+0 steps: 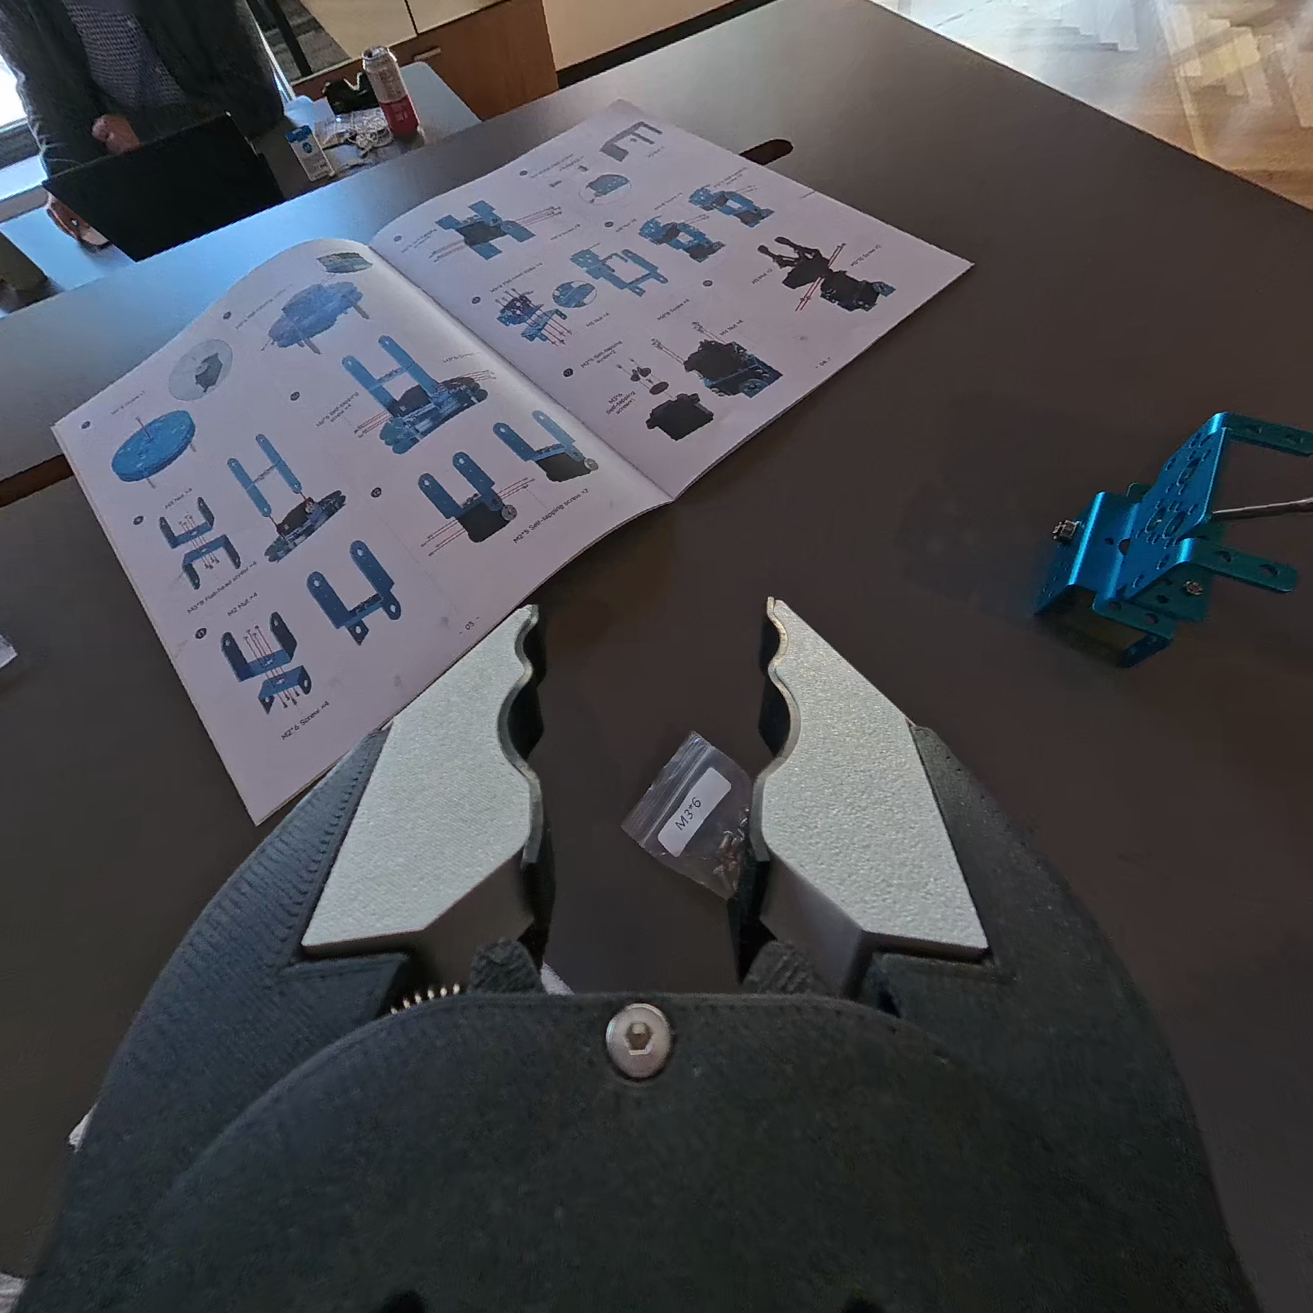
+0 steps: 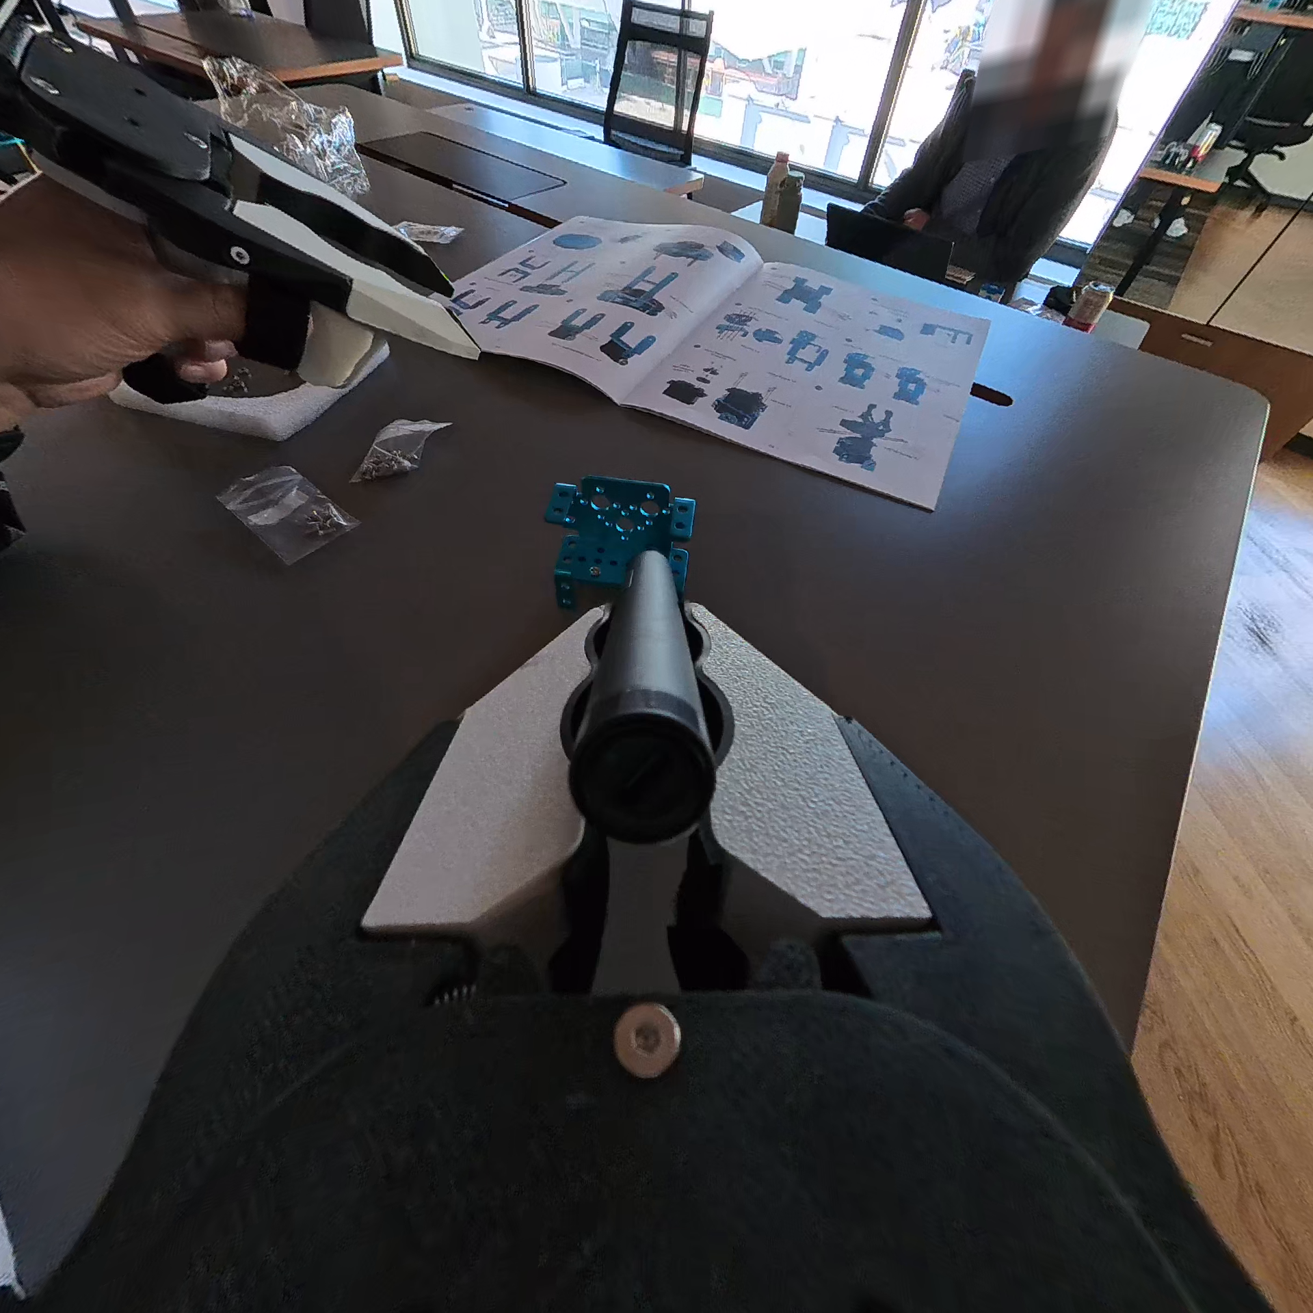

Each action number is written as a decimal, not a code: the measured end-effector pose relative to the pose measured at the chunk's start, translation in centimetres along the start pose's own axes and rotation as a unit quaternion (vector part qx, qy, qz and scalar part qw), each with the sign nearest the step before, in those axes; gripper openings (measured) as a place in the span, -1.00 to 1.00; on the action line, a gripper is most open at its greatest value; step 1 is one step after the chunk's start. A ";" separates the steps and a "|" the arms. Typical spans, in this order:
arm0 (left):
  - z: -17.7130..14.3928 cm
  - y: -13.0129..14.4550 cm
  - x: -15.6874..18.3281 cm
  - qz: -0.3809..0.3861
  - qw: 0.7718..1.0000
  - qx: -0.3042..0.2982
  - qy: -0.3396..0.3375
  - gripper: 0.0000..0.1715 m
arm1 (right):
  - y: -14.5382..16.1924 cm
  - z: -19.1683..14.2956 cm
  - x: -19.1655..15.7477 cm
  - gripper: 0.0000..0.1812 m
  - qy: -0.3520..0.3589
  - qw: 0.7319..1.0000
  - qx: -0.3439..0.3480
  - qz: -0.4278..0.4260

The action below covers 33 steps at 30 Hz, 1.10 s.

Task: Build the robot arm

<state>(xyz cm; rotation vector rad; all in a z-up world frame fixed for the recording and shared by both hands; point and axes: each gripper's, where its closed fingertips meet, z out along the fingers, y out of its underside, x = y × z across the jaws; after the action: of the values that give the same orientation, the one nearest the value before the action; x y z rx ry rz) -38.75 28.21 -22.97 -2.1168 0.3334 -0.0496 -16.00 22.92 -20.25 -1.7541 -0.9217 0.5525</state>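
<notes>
My left gripper [image 1: 654, 614] is open and empty, hovering over the dark table [image 1: 924, 398]. A small clear bag of screws [image 1: 693, 810] lies on the table below, between its fingers. My right gripper [image 2: 643, 622] is shut on a dark screwdriver handle [image 2: 639, 710]. The screwdriver points at a blue metal bracket assembly [image 2: 618, 526] on the table. In the left wrist view the screwdriver's thin shaft [image 1: 1265, 506] reaches the bracket assembly [image 1: 1165, 554]. The left gripper also shows in the right wrist view [image 2: 462, 320], held by a hand [image 2: 85, 327].
An open instruction booklet [image 1: 462, 426] lies behind the grippers. Two more screw bags [image 2: 288, 508] [image 2: 398, 451] and a white foam tray [image 2: 241, 408] lie at the left. A person [image 2: 995, 185] with a laptop [image 2: 888, 245] sits across. A can [image 2: 1090, 305] stands at the far right. The table edge [image 2: 1208, 639] drops to wood floor.
</notes>
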 end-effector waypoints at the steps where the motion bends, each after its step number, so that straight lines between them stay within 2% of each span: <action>1: 0.0 0.0 0.0 0.000 1.000 0.000 0.000 -0.30 | 0.0 0.0 0.0 -0.82 -0.001 1.000 -0.001 0.000; 33: 0.3 0.4 0.6 0.007 1.000 -0.008 0.011 -0.31 | -0.9 0.4 -0.4 -0.82 0.002 0.998 -0.029 -0.061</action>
<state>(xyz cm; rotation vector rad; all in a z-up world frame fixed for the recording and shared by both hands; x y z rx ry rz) -38.19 28.10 -23.48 -2.1303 0.3629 -0.0626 -16.78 22.99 -19.54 -1.7361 -1.0435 0.4471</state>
